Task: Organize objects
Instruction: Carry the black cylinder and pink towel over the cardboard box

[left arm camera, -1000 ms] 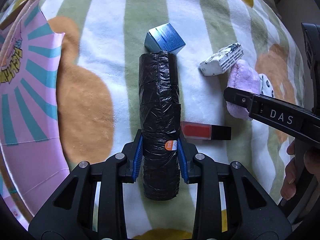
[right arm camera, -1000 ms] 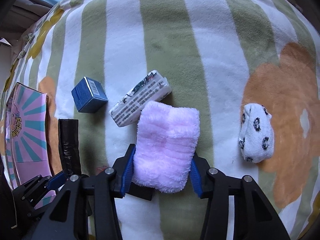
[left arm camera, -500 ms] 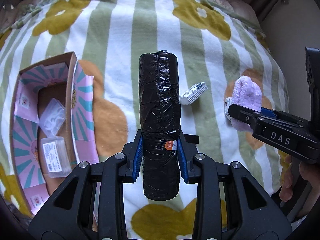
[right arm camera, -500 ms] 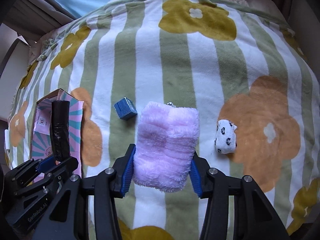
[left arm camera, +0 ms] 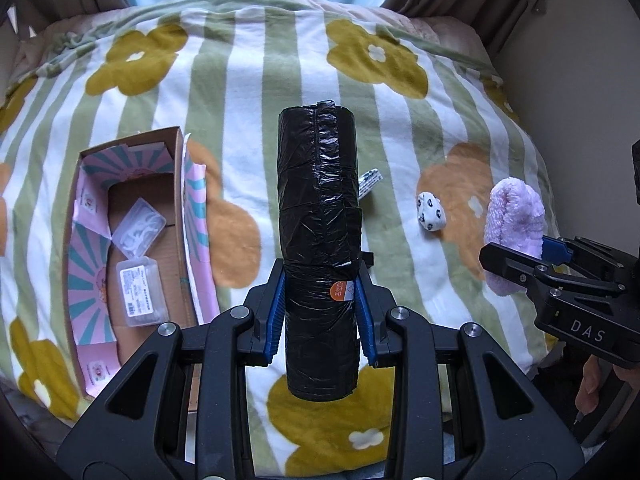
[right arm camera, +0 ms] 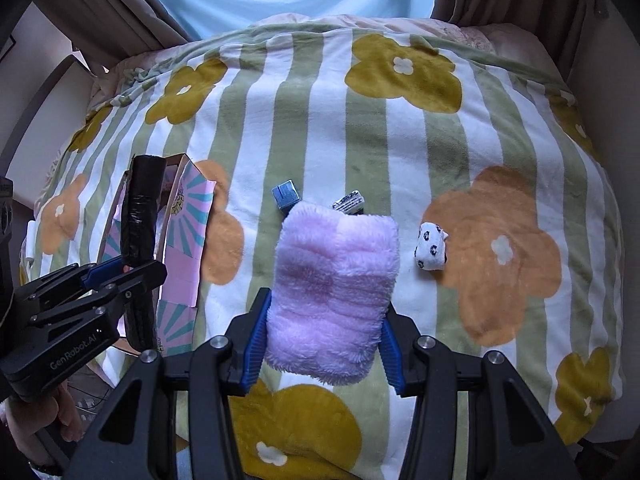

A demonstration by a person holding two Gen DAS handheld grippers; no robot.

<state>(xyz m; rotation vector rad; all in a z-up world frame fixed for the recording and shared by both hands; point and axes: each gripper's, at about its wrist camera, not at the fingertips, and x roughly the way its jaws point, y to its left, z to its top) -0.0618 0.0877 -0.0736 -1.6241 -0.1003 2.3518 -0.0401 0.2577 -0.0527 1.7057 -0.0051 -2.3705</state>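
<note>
My left gripper (left arm camera: pixel 319 312) is shut on a black roll of bin bags (left arm camera: pixel 318 216), held high above the bed. Seen from the right wrist, the same roll (right arm camera: pixel 140 216) hangs over the box at the left. My right gripper (right arm camera: pixel 323 336) is shut on a folded fluffy pink cloth (right arm camera: pixel 334 292); the left wrist view shows that cloth (left arm camera: pixel 514 232) at the right. On the blanket lie a small blue box (right arm camera: pixel 285 195), a white printed packet (right arm camera: pixel 349 202) and a white sock with black spots (right arm camera: pixel 430 246). The roll hides the blue box from the left wrist camera.
An open cardboard box with pink and teal lining (left arm camera: pixel 90 264) sits at the left of the bed, with clear plastic cases (left arm camera: pixel 140 296) inside. The striped flower blanket (right arm camera: pixel 400 152) covers the bed. Curtains and a wall close in behind and to the right. A hand (left arm camera: pixel 592 388) grips the right tool.
Both grippers have risen well above the bed with their loads, so the items on the blanket look smaller. The open box has come into full view at the left.
</note>
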